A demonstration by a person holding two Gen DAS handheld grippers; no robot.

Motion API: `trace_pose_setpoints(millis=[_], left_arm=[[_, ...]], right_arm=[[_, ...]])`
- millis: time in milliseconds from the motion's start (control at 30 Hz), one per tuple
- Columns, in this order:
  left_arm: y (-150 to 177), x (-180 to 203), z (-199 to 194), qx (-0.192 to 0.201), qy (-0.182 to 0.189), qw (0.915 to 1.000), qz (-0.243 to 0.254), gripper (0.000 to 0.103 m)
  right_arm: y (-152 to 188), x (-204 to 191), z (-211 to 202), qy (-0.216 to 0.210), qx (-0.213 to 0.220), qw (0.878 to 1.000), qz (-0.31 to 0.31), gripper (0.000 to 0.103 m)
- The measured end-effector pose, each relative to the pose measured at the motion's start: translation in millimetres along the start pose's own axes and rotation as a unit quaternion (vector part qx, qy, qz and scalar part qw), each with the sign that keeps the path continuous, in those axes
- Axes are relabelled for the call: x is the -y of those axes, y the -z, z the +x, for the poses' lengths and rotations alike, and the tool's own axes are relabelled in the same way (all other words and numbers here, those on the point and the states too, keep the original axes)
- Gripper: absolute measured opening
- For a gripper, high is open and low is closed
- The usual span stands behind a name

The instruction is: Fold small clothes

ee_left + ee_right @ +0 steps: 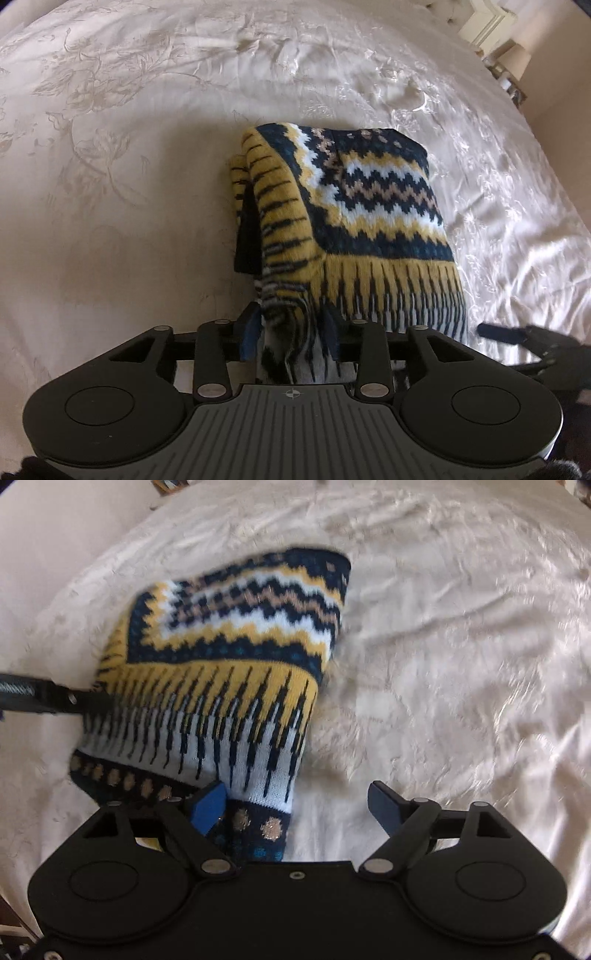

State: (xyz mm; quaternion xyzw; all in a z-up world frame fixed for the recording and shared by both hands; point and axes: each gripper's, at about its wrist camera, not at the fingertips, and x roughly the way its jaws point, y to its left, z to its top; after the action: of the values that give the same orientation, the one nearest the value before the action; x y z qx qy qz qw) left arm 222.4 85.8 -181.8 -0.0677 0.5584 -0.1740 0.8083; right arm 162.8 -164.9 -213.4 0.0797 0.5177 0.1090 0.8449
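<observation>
The knitted garment [369,206] is patterned in navy, mustard, white and tan zigzags with dotted bands. The bedspread [129,129] is cream with a floral design.

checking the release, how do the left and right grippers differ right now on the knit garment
The left gripper has its jaws set narrow, with the near edge of the patterned knit garment between its blue pads; the right gripper has jaws spread wide. The left gripper's fingers flank the fabric on both sides, while only one of the right gripper's pads lies by the garment; the other stands over bare bedspread. Both point down at the same folded garment.
</observation>
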Motion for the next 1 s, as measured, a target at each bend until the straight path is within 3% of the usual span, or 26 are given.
trace_pose_setpoints(millis=[133, 200, 300, 433, 600, 700, 1000], left_arm=[[-3, 0, 0, 0.000, -0.007, 0.9999, -0.007, 0.061], [-4, 2, -2, 0.005, -0.009, 0.9999, -0.003, 0.067], [-7, 4, -3, 0.008, -0.013, 0.9999, 0.003, 0.079], [-7, 6, -3, 0.008, -0.016, 0.9998, 0.007, 0.080], [-4, 5, -3, 0.008, -0.011, 0.9999, 0.007, 0.082], [4, 6, 2, -0.001, -0.006, 0.9999, 0.009, 0.092], [24, -1, 35, -0.033, 0.011, 0.9994, -0.006, 0.095]], right_arm=[[-18, 10, -12, -0.013, 0.025, 0.999, 0.016, 0.085], [-30, 15, -13, -0.020, 0.036, 0.999, 0.026, 0.086], [-49, 22, -8, -0.033, 0.048, 0.998, 0.037, 0.095], [-73, 26, 1, -0.050, 0.059, 0.996, 0.050, 0.103], [-93, 28, 18, -0.063, 0.053, 0.995, 0.049, 0.103], [-101, 31, 31, -0.086, 0.042, 0.994, 0.054, 0.103], [-107, 42, 83, -0.143, -0.019, 0.984, 0.099, 0.103]])
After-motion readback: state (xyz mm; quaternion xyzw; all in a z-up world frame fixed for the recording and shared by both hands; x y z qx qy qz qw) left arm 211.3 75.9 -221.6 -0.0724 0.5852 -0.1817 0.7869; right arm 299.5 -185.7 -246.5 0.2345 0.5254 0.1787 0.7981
